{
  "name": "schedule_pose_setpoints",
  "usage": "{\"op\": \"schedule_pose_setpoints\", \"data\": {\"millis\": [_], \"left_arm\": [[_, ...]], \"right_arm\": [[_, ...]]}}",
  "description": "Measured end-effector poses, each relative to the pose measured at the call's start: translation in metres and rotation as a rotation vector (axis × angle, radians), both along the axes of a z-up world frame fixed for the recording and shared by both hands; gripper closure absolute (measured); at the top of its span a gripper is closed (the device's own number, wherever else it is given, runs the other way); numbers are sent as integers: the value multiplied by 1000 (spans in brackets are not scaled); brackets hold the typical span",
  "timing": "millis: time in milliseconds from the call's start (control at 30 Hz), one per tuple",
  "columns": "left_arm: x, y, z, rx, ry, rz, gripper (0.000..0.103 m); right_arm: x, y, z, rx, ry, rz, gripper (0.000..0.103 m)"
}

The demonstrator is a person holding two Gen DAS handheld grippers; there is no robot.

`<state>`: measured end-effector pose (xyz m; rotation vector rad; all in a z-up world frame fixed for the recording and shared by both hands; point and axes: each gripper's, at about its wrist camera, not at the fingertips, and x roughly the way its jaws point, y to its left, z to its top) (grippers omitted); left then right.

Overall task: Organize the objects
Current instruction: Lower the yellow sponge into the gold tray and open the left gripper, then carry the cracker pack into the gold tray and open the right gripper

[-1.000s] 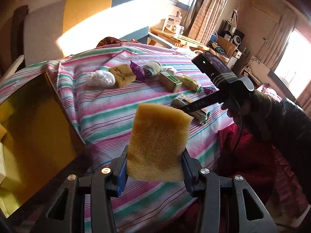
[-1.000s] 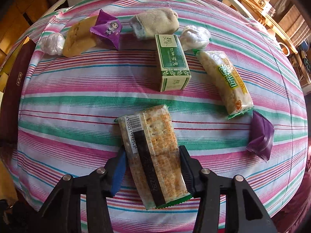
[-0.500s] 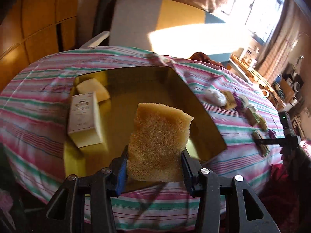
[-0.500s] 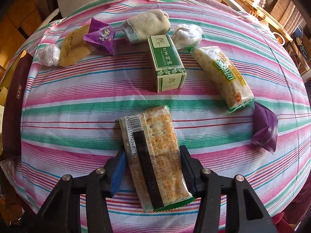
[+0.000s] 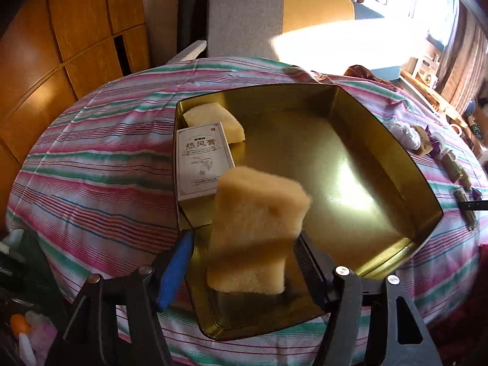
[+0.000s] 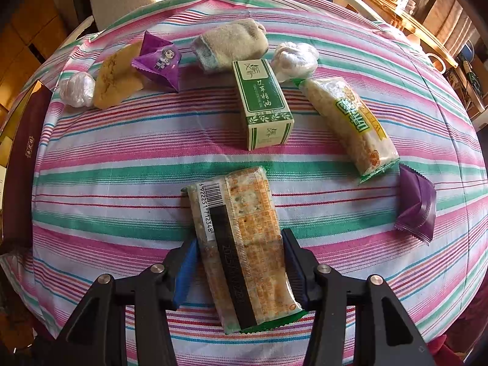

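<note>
In the left wrist view my left gripper [image 5: 242,262] hangs over the near corner of a gold tin [image 5: 421,183]. Its jaws are opening, and the yellow sponge [image 5: 259,213] sits loose and blurred between them, with a gap at the blue left pad. A white box [image 5: 201,158] and a pale sponge [image 5: 213,119] lie along the tin's left wall. In the right wrist view my right gripper [image 6: 239,262] is shut on a cracker packet [image 6: 238,228] that lies on the striped cloth.
Beyond the packet lie a green box [image 6: 262,103], a rice-snack packet [image 6: 347,122], a purple sachet [image 6: 416,204], a purple cartoon pack [image 6: 160,59], a brown sponge [image 6: 117,76], a rolled cloth [image 6: 231,45] and two white wads. A maroon lid [image 6: 24,167] stands at the left edge.
The left gripper swung from the loose items to above the tin, and its jaws spread off the sponge, which now tilts free. The right gripper stayed on the cracker packet.
</note>
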<state>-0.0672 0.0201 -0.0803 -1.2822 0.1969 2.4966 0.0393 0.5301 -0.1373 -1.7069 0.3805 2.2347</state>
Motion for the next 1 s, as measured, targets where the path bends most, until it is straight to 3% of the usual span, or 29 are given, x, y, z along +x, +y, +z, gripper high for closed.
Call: {"op": "schedule_pose_setpoints", "data": {"millis": [67, 133, 200, 367, 567, 800, 1000], "left_arm": [[6, 0, 1, -10, 21, 2, 33], [12, 1, 2, -24, 30, 4, 39], [21, -1, 7, 14, 35, -11, 40], [34, -20, 21, 98, 59, 54, 37], [32, -36, 31, 134, 91, 145, 37], [33, -44, 29, 160, 84, 191, 37], [36, -47, 34, 173, 106, 206, 36]], "right_arm": [[-1, 0, 1, 5, 3, 1, 50], [-1, -1, 1, 14, 5, 4, 51], [-3, -3, 1, 20, 7, 6, 51], [-5, -2, 3, 30, 12, 6, 52], [-5, -28, 17, 11, 34, -12, 52], [-15, -78, 58, 3, 135, 43, 52], [-55, -157, 113, 0, 289, 210, 52]]}}
